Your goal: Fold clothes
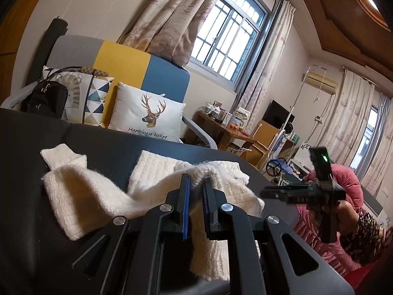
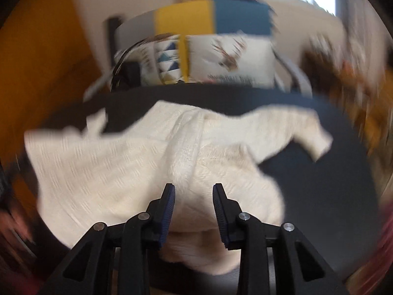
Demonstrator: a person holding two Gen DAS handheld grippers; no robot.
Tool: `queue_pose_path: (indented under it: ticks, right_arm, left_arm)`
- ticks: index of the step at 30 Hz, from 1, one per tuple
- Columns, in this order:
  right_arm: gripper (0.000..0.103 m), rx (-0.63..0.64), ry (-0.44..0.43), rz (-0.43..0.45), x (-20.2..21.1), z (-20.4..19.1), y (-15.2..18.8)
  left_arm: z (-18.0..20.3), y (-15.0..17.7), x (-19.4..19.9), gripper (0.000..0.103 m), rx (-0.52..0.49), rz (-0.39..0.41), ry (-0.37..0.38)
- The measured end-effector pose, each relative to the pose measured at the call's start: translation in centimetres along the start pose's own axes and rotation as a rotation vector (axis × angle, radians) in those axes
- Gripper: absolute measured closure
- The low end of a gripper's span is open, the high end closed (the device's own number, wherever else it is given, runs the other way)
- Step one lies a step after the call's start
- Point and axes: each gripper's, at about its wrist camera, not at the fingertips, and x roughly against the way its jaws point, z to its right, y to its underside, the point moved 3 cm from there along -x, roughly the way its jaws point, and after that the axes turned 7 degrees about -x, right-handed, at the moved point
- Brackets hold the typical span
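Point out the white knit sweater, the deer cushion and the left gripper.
white knit sweater point(image 2: 110, 172): right wrist view, on the flat knit body left of the fingers.
deer cushion point(image 1: 149, 115): left wrist view, on the printed deer head.
left gripper point(image 1: 195, 183): left wrist view, between the fingertips, shut on the sweater.

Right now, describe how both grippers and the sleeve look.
The left gripper is matte black plastic with angular linkage arms, silver round pivot pins and ribbed blue pads on its jaws. The right gripper is the same build; seen from the left wrist camera, its black body carries an upright block with a green light. The sleeve is dark with a busy pattern.
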Motion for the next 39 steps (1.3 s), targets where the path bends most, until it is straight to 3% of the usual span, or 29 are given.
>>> queue_pose_path:
  ticks: [6,11,15,20,23,24,25,29,33,39]
  right_arm:
    - [0.071,0.742,0.257,0.118,0.1,-3.8,4.6]
    - [0.071,1.282,0.349,0.186,-1.3,-6.5,8.4]
    - [0.071,1.496,0.39,0.177,-3.8,-6.9,9.2]
    - [0.071,1.576,0.351,0.126,-6.2,-7.2,9.0]
    - [0.079,1.47,0.355,0.113,-7.6,-7.1,8.0]
    - [0.091,1.384,0.331,0.084,-8.1,-6.9,7.4]
    - [0.096,1.286,0.306,0.054,-8.4,-6.6,6.7]
    - [0.097,0.889,0.205,0.04,-8.2,-5.1,3.9]
    - [0.098,0.475,0.095,0.08,-7.0,-2.5,1.3]
    - [0.098,-0.155,-0.202,0.265,-2.9,2.6,-1.7]
  left_arm:
    - [-1.2,-0.1,0.1,0.094,0.042,0.001,-0.018]
    - [-0.9,-0.1,0.2,0.094,0.023,0.002,-0.027]
    - [-0.9,-0.1,0.1,0.093,0.032,-0.003,-0.018]
    - [-0.9,-0.1,0.1,0.093,0.022,-0.007,-0.02]
    - [-1.2,0.1,0.0,0.093,0.03,-0.009,-0.021]
    - [-1.3,0.1,-0.1,0.093,0.034,-0.01,-0.021]
    - [-1.4,0.2,-0.1,0.093,0.037,-0.011,-0.021]
    - [-1.9,0.5,-0.4,0.093,0.057,-0.015,-0.022]
    - [-2.4,0.7,-0.6,0.093,0.077,-0.017,-0.034]
    - [-2.8,0.9,-1.1,0.093,0.091,-0.025,-0.066]
